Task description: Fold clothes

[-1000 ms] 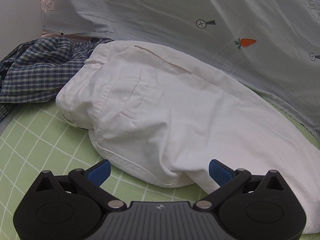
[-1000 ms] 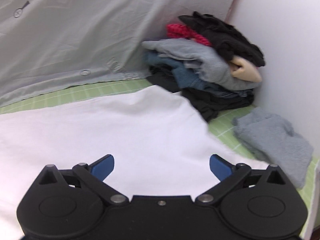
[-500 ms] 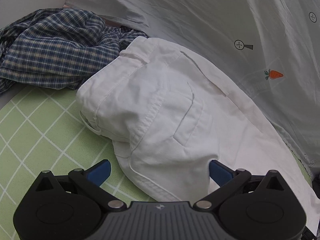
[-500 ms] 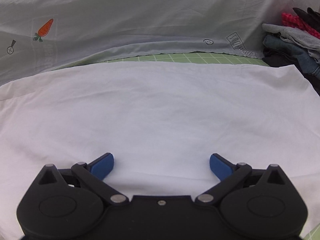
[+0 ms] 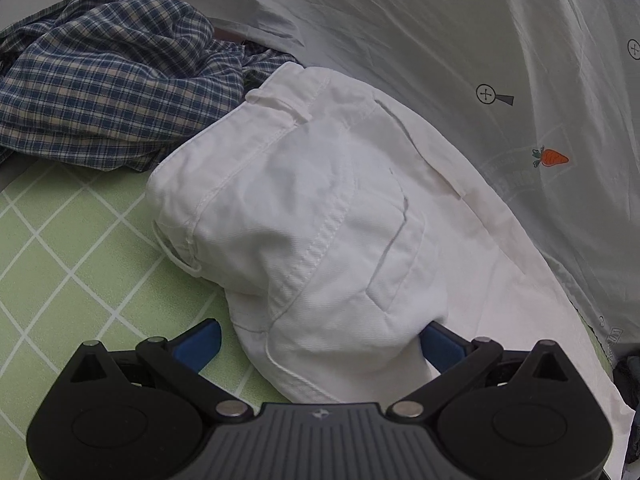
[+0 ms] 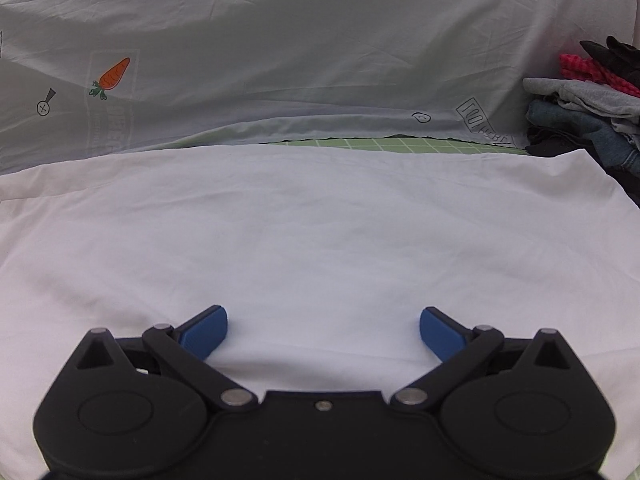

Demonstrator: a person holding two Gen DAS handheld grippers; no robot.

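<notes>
- The white trousers point(image 5: 320, 216) lie across the green grid mat point(image 5: 72, 264), waistband end bunched up toward your left side, legs running off flat to the right.
- Your left gripper point(image 5: 320, 344) is spread wide right at the crumpled waist end. One blue pad sits on bare mat, the other is tucked against a fold of the fabric, and nothing's pinched.
- Your right gripper point(image 6: 323, 332) is also spread wide, with only smooth white leg fabric point(image 6: 320, 232) between the pads and no grip on it.
- Only the left view shows the seams, pocket and belt loop, plus the plaid shirt point(image 5: 108, 80) heaped just beyond the waistband.
- Only the right view shows the stack of clothes point(image 6: 592, 108) past the far end of the legs.
- The pale printed sheet point(image 6: 280, 60) hangs along the back; a thin strip of mat shows between it and the trousers.
</notes>
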